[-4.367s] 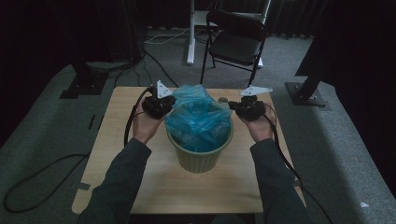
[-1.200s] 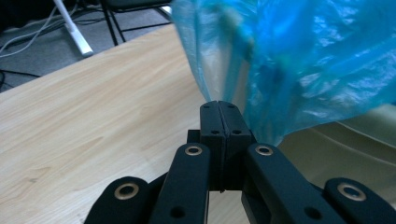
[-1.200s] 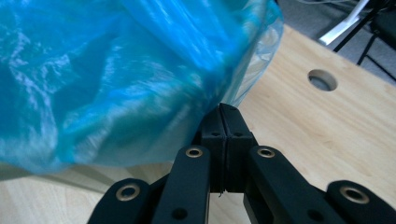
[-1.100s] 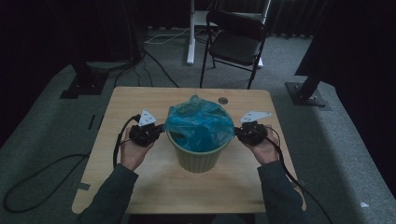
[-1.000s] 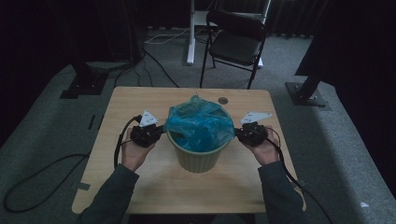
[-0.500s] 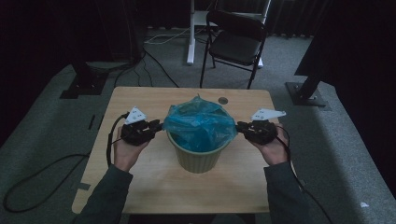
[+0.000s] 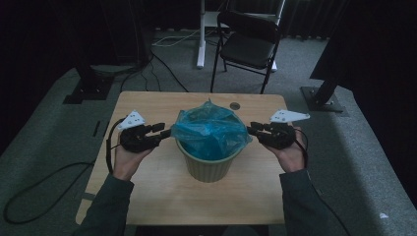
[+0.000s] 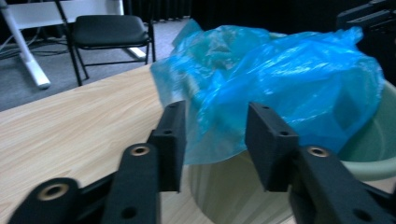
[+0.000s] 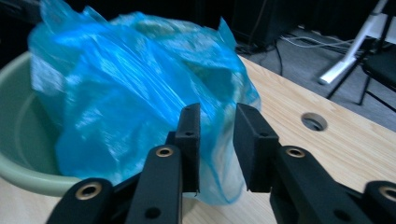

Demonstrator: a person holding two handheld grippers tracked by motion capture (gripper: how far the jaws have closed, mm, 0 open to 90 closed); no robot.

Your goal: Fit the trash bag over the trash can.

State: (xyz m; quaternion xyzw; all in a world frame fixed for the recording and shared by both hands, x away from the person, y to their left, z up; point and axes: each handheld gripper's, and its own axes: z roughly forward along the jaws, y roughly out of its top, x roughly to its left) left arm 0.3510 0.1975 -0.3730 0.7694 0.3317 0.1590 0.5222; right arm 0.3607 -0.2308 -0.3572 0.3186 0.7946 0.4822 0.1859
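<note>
A pale green bin [image 7: 206, 164] stands mid-table with a blue plastic bag [image 7: 210, 130] puffed over its rim. My left gripper [image 7: 164, 132] is at the bin's left side, jaws open and pointing at the bag's edge. In the left gripper view the bag [image 8: 280, 79] hangs over the green rim [image 8: 373, 163] just beyond the open gripper [image 8: 215, 126]. My right gripper [image 7: 251, 129] is level with it on the bin's right side. The right gripper view has its jaws [image 9: 217, 121] a narrow gap apart, with the bag's [image 9: 116, 93] hanging edge right behind them.
The wooden table [image 7: 147, 196] has a round cable hole [image 7: 235, 105] behind the bin. Beyond the table stand a black folding chair [image 7: 248, 46] and a white desk leg [image 7: 200, 34]. Cables lie on the grey carpet at left [image 7: 44, 182].
Earlier both grippers were at the bin's far side with the bag bunched up tall. They have come down to the bin's sides, moved slightly outward, and the bag now spreads over the rim.
</note>
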